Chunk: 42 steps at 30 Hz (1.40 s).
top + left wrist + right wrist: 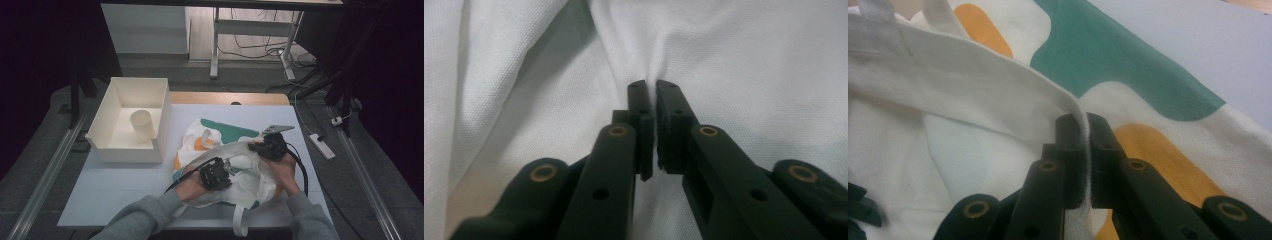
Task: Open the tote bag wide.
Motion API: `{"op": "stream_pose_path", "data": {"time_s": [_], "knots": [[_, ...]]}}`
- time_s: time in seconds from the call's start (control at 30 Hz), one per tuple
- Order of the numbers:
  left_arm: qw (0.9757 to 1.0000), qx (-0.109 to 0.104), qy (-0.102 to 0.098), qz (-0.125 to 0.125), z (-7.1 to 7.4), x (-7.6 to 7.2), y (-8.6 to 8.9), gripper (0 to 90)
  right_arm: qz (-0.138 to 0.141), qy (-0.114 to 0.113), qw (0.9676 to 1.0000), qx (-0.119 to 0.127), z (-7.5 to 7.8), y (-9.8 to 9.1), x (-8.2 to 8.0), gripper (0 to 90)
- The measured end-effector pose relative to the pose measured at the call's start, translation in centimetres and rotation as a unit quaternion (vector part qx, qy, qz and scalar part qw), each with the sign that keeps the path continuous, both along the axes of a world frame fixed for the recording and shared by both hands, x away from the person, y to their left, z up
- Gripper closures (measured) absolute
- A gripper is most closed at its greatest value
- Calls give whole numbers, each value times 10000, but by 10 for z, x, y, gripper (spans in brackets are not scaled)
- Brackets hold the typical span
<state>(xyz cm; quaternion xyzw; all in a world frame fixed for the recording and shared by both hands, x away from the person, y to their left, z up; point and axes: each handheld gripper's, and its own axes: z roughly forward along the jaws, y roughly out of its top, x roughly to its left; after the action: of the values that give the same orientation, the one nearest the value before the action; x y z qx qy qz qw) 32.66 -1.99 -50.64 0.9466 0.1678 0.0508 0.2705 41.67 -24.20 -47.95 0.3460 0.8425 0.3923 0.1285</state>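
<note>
White open-topped bin (152, 150) stood left of the bag, smooth hard walls, box-shaped; a pale cup (142, 124) lay tipped inside it. Bin well apart from both grippers.

Cloth bag (250, 182) lay crumpled at the middle of the pale table (115, 182), right of the bin. Material: off-white woven canvas, coarse weave, with curved green and orange printed patches on the far side. One strap trailed off the near table edge, below the bag.

Left gripper (216, 173) sat on the bag's near-left part, held in a hand with a grey sleeve. In the left gripper view the gripper (654, 102) had its jaws drawn together on a pinched fold of the white canvas; the fabric (744, 65) rose in soft creases from the tips. How much cloth sat between the pads was hard to make out, the gap being very narrow and dark.

Right gripper (270, 145) sat at the bag's right rim, above and right of the left one. In the right gripper view the gripper (1083, 125) was clamped on the bag's hemmed top edge (998, 65), the thick folded seam running down between the pads. The bag's inside was hidden by its folds; the far end of the hem was cut off at the frame's left edge.
</note>
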Motion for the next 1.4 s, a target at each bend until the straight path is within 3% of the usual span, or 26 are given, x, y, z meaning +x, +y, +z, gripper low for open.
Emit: {"op": "stream_pose_path", "data": {"time_s": [0.13,0.47,0.57,0.8,1.03,1.17,1.4], "knots": [[9999,-53,-99,-47,4,-2,3,882,3,-21,10000,-1,1,0,0,855],[9990,-431,-8,-145,19,-6,17,888,10,-144,9999,16,7,-1,-3,858],[9988,-449,-104,-174,25,-11,20,889,-3,-169,9999,-17,9,0,-4,861],[9968,-569,-376,-408,48,-32,25,890,-293,-354,9989,-62,19,-3,-6,868],[9953,-710,-333,-572,55,-40,32,890,-849,-542,9949,17,26,-22,-4,870],[9952,-711,-310,-590,54,-38,32,889,-1004,-407,9941,72,20,-31,2,870],[9953,-750,-205,-578,49,-34,32,889,-1057,-264,9937,-259,2,-26,14,869]]}}
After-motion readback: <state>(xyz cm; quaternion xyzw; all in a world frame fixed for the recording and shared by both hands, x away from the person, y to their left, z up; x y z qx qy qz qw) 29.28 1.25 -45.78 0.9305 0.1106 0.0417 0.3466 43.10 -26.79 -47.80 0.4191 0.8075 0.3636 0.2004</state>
